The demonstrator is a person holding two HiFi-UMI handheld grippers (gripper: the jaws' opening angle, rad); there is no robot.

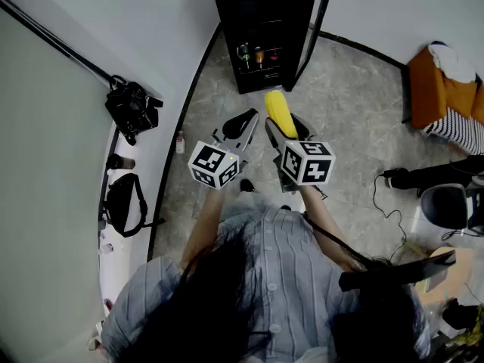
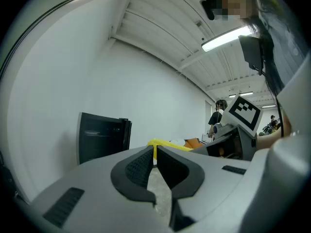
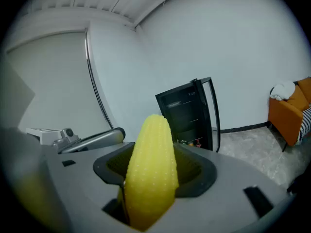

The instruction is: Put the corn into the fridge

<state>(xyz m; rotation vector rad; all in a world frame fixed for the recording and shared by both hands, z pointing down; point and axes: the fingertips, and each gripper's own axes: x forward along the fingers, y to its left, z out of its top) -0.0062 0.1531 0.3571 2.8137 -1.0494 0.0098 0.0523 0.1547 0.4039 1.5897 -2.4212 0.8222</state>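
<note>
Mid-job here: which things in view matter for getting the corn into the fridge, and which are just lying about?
For the job:
- corn, clamped in the right gripper
- fridge, door open
- left gripper, shut and empty

Just lying about:
- black bag on the side ledge
- small bottle on the floor
- orange chair
- desk chair

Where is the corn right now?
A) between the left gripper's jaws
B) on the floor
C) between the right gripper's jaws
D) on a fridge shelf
C: the corn is clamped between the jaws of the right gripper, short of the open fridge.
</note>
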